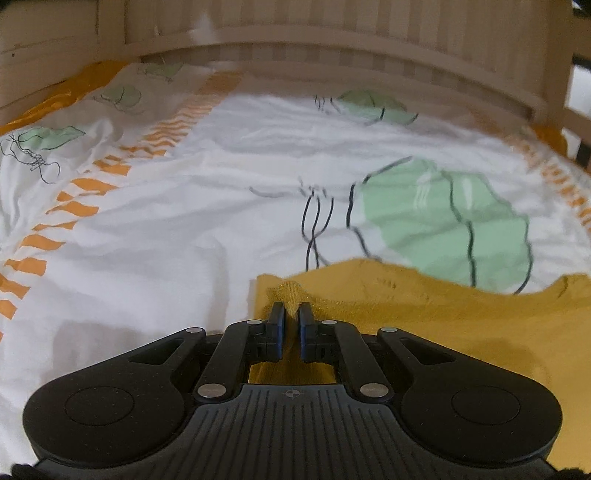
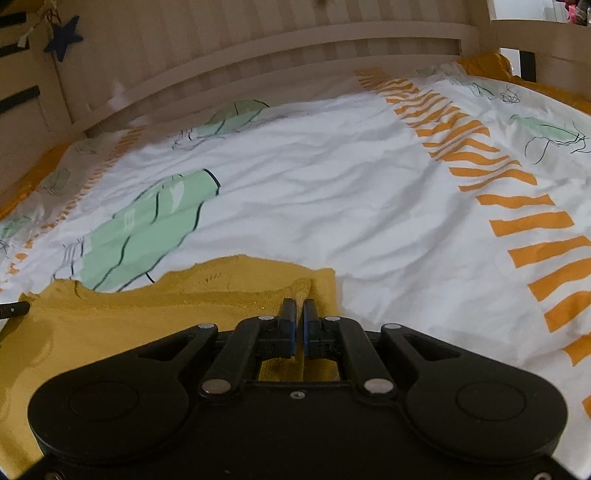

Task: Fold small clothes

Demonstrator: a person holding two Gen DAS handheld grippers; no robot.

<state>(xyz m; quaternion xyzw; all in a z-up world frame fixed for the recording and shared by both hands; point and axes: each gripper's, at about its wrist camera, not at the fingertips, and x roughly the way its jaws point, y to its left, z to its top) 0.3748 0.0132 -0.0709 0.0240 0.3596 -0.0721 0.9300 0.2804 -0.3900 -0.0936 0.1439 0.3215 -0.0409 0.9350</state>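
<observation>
A mustard-yellow knitted garment [image 1: 461, 325] lies on a bed whose white sheet [image 1: 207, 206] carries green leaf prints and rows of orange stripes; the left hand-held gripper [image 1: 291, 308] is clenched on a bunched fold of the knit near the garment's left corner, its blue-padded fingers [image 1: 277, 321] pressed close with yellow fabric pinched between them; from there the garment spreads to the right, its far edge wavy and lying over one of the green prints [image 1: 443, 221]. In the right wrist view the right hand-held gripper [image 2: 299, 304] is likewise clamped on the same garment [image 2: 110, 325] near its right corner — a raised ridge of knit runs up between the narrow black fingers [image 2: 310, 314]; the cloth extends to the left across the sheet [image 2: 332, 192], and a small dark tip [image 2: 14, 309] shows at the left edge of that view, beside the fabric, too little of it visible to identify. A pale wooden slatted headboard [image 1: 332, 44] rises behind the bed in both views; a dark blue star [image 2: 64, 35] hangs at the upper left of the right wrist view, beside the wooden frame.
</observation>
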